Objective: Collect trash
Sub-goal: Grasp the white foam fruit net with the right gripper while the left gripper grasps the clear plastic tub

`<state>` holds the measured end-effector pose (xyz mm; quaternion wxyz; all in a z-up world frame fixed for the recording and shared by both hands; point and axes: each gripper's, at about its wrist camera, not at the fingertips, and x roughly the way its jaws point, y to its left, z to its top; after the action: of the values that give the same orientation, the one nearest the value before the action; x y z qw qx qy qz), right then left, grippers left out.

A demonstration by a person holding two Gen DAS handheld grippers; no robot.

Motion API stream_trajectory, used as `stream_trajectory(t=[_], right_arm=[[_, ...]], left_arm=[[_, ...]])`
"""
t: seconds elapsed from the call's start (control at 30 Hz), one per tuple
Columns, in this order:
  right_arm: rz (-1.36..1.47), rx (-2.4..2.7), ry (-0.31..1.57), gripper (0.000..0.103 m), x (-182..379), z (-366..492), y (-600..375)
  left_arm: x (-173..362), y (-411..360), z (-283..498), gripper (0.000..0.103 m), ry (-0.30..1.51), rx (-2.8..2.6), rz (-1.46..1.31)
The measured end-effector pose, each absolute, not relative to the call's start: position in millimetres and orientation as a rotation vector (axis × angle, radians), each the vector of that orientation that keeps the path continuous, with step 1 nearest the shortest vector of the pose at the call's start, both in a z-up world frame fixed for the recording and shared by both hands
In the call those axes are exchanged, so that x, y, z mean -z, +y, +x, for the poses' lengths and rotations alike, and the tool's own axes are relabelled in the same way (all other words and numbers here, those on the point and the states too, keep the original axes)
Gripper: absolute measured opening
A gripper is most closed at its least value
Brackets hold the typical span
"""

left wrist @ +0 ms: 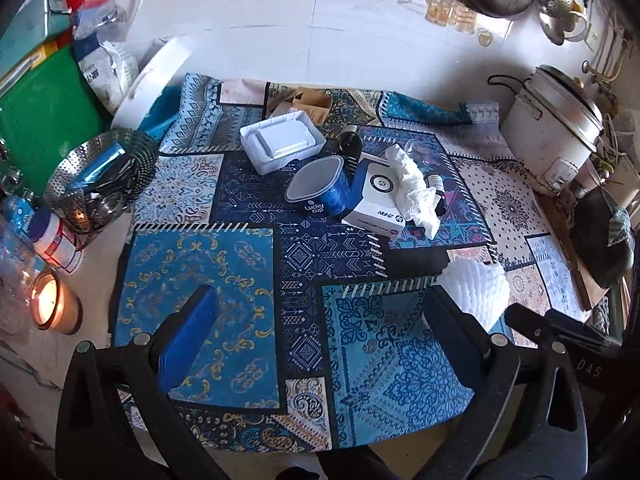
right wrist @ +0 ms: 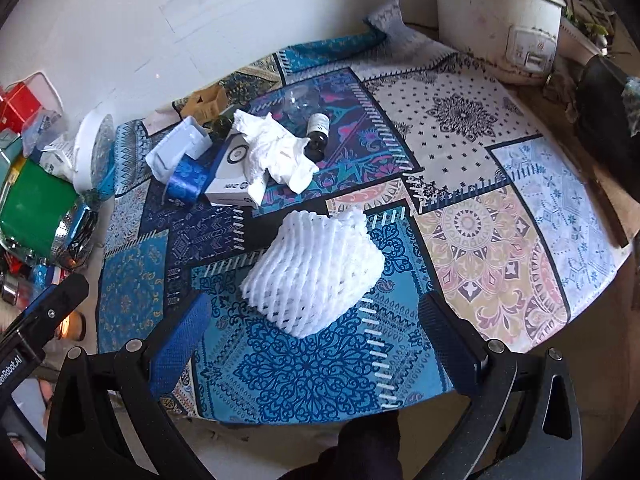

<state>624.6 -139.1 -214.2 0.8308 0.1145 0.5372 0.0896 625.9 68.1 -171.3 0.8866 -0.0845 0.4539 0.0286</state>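
A white foam fruit net (right wrist: 316,268) lies on the patterned blue cloth (right wrist: 312,364), just ahead of my open, empty right gripper (right wrist: 316,336); it also shows in the left wrist view (left wrist: 476,288). A crumpled white tissue (left wrist: 414,188) drapes over a white HP box (left wrist: 374,204), also seen in the right wrist view (right wrist: 276,148). A blue "Lucky cup" (left wrist: 320,188), a white plastic tray (left wrist: 282,142) and a small dark bottle (right wrist: 316,136) lie around it. My left gripper (left wrist: 320,320) is open and empty over the cloth.
A steel colander (left wrist: 100,176) with blue foil, a lit candle (left wrist: 50,304) and a pill bottle (left wrist: 56,240) stand at the left. A white rice cooker (left wrist: 552,136) stands at the right. A green box (left wrist: 44,120) and bags crowd the far left.
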Motion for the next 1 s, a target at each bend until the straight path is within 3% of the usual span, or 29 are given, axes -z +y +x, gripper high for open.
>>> stream_trajectory(t=[0.27, 0.6, 0.87, 1.0], right_arm=[[0.328, -0.311, 1.351, 0.101, 268, 662, -130], [0.218, -0.441, 1.321, 0.072, 262, 680, -115], [0.149, -0.456, 1.280, 0.056, 254, 696, -124], [0.131, -0.454, 1.268, 0.053, 251, 705, -124]], left_arm=[[194, 65, 691, 0.103, 0.985, -0.142, -0.153], [227, 88, 767, 0.103, 1.048, -0.181, -0.252], [258, 104, 800, 0.103, 1.093, -0.180, -0.444], [271, 107, 807, 0.103, 1.112, -0.180, -0.492]])
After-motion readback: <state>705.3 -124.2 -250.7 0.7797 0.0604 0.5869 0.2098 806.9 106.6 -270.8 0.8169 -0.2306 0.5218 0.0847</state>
